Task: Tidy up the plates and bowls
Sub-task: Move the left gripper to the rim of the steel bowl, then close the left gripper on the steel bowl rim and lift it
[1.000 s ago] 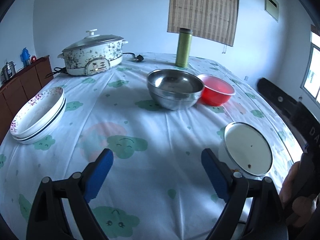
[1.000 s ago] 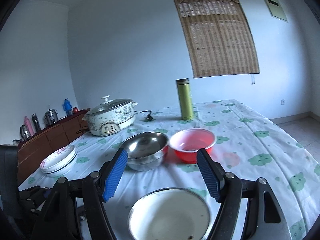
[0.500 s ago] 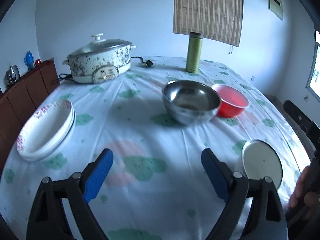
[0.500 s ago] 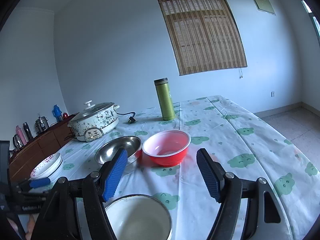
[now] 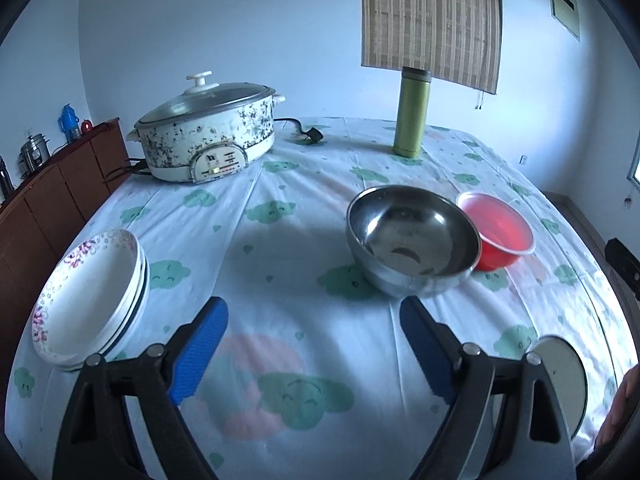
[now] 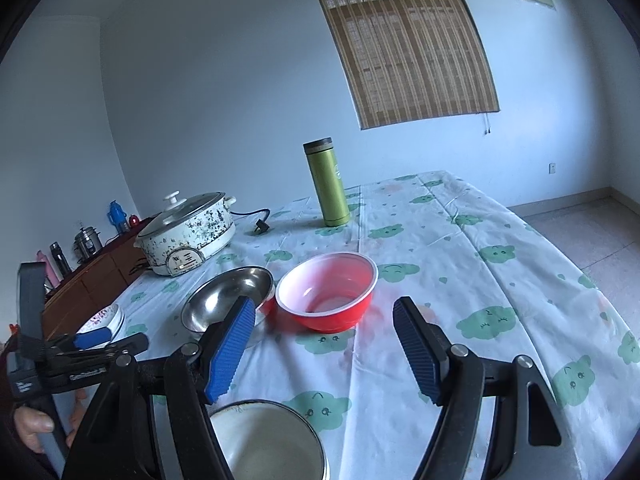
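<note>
Left tongs (image 5: 314, 344) are seen closing slightly, nothing between them; right tongs (image 6: 324, 344) released. Compared with earlier, the steel bowl (image 5: 412, 240) and red bowl (image 5: 498, 236) appear lower right, the stacked plates (image 5: 90, 300) lower left on the surface (image 5: 280, 280).

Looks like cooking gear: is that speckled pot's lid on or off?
On. The glass lid sits closed on the speckled pot, knob up.

Clothed table (image 5: 280, 184), plate stack (image 5: 92, 300), steel bowl (image 5: 412, 240), red bowl (image 5: 500, 232), cooker (image 5: 208, 136), flask (image 5: 412, 116)

Right gripper (image 6: 324, 330) gapes empty before the red bowl (image 6: 327, 297).
</note>
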A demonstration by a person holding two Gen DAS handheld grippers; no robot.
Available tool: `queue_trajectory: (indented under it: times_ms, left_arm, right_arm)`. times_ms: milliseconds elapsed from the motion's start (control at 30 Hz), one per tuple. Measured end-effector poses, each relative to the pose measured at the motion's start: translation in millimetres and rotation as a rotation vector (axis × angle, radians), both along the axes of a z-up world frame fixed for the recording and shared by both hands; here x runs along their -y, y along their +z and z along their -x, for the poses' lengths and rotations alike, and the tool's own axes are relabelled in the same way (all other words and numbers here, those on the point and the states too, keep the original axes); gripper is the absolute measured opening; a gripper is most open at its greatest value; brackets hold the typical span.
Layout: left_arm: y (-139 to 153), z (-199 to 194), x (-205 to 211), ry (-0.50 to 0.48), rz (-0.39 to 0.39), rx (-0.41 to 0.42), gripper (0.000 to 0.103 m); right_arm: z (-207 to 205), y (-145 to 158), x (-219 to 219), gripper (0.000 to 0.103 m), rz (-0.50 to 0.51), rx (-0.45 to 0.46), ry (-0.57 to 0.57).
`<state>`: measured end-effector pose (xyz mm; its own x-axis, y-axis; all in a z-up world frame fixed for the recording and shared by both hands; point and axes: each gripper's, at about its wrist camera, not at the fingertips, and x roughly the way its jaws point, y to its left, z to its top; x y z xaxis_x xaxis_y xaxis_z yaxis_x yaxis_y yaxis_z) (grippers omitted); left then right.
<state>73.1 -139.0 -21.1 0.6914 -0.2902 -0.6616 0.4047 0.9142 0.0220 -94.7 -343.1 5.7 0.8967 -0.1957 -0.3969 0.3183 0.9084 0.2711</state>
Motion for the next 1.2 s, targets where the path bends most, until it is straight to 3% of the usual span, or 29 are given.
queue_trajectory:
  times_ms: [333,567,600,667,700,900,967,1067,1200]
  left_arm:
    - [15.0,-18.0,10.0,0.019,0.012,0.034,0.089]
    - [5.4,-33.3,0.6,0.035,0.027,0.012,0.089]
    - [3.8,-36.1,-1.6,0.039,0.025,0.009,0.089]
    - [2.5,-40.6,-3.7,0.044,0.023,-0.002,0.089]
    - [2.2,-43.5,-4.6,0.046,0.026,-0.010,0.089]
    - [6.5,-57.2,-1.2,0.024,0.021,-0.035,0.082]
    - [10.0,-63.5,0.5,0.018,0.028,-0.051,0.076]
    - [13.3,-73.3,4.6,-0.011,0.046,-0.084,0.075]
    - [14.8,-82.2,15.1,-0.035,0.039,-0.104,0.067]
  right_arm:
    - [-25.8,19.2,-14.0,0.073,-0.015,-0.014,0.025]
    - [-36.5,16.7,-25.8,0.073,0.012,-0.055,0.039]
    - [-37.7,16.9,-26.0,0.070,0.014,-0.061,0.042]
    - [-44.2,18.0,-26.2,0.054,0.014,-0.092,0.061]
    - [-47.3,17.8,-25.8,0.053,0.010,-0.105,0.069]
    - [-71.8,13.2,-14.7,0.052,-0.096,-0.190,0.150]
    - [-80.1,11.9,-9.0,0.037,-0.156,-0.215,0.181]
    - [-90.8,8.7,0.2,0.037,-0.262,-0.238,0.216]
    - [-108.2,1.2,6.5,0.037,-0.372,-0.290,0.248]
